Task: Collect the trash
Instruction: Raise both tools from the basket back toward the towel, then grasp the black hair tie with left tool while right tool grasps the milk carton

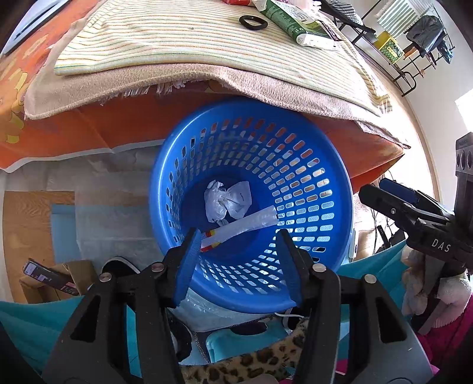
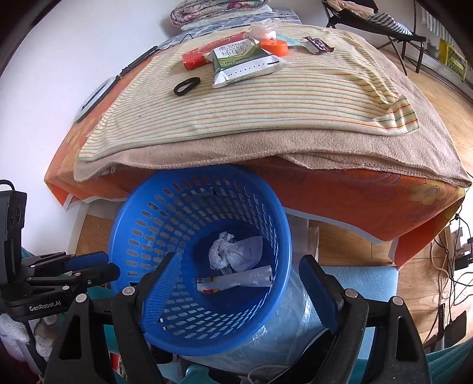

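A blue slotted basket (image 1: 313, 189) (image 2: 153, 236) stands on the floor in front of the table. Inside lie crumpled white paper (image 1: 227, 201) (image 2: 235, 249) and a long silvery wrapper (image 1: 239, 229) (image 2: 236, 280). My left gripper (image 1: 236, 263) is open and empty above the basket's near rim. My right gripper (image 2: 239, 292) is open and empty, also over the basket. On the striped cloth lie a green-white wipes pack (image 2: 245, 60) (image 1: 291, 20), a red pack (image 2: 204, 53), an orange lid (image 2: 275, 45), a dark wrapper (image 2: 317, 45), a white tissue (image 2: 263, 29) and a black ring (image 2: 186, 85) (image 1: 253, 22).
The table has a striped cloth (image 2: 266, 103) over a beige towel (image 2: 384, 159) and an orange floral cover (image 2: 354, 201). A black rack (image 1: 399, 44) stands at the back right. Cables (image 2: 449, 265) lie on the wooden floor to the right. Boxes (image 1: 53, 280) sit low left.
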The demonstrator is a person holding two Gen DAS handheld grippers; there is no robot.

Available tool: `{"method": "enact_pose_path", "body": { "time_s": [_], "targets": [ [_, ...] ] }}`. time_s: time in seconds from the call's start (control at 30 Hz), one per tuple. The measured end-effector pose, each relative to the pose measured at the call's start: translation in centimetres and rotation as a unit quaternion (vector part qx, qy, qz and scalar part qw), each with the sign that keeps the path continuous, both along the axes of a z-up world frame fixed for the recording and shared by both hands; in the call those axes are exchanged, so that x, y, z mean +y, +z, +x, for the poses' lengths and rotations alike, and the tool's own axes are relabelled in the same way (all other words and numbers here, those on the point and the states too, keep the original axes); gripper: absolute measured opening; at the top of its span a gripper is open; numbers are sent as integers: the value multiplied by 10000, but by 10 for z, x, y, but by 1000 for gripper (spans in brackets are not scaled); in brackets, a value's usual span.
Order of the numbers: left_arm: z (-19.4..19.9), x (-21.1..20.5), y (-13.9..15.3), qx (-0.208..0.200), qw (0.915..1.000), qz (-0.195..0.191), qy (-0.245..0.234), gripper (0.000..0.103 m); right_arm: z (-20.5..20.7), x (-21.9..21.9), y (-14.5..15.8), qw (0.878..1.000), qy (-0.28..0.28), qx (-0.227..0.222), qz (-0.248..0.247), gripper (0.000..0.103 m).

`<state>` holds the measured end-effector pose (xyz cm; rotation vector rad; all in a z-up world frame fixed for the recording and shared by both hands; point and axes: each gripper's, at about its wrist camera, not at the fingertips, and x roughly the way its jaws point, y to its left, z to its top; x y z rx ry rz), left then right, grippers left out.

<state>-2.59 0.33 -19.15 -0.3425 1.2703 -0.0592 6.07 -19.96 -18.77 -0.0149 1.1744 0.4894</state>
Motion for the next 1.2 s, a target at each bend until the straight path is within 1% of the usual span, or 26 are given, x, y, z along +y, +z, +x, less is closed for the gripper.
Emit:
{"method": "enact_pose_path", "body": {
  "time_s": [0.07,0.27,0.4,0.53,0.7,0.8,0.97,1.03,1.17,1.2],
  "targets": [
    [2,0,1,-11,10000,2,0,55,2,0,1,10000,-15,3,-63,89],
    [10,2,8,-110,9999,-21,18,55,6,0,5,10000,12,24,-65,94],
    [21,3,16,-224,9997,29,-12,55,11,2,12,9999,39,-45,-144,94],
    [35,5,27,-381,9992,83,-31,55,20,1,21,10000,37,-69,-37,94],
    [60,10,42,-592,9981,179,-36,55,37,-5,38,9994,-78,-281,175,94],
    [76,15,51,-742,9970,229,-10,55,47,-7,49,9982,-139,-505,279,94],
    [108,22,64,-957,9950,274,26,55,68,-2,66,9960,-72,-844,276,94],
    [121,23,68,-1033,9943,281,6,55,77,2,71,9956,-29,-898,256,94],
    [150,27,69,-1054,9941,232,-51,55,100,9,78,9954,13,-925,233,94],
    [156,29,69,-1055,9941,229,-52,52,107,11,79,9954,21,-926,237,94]
  ]
}}
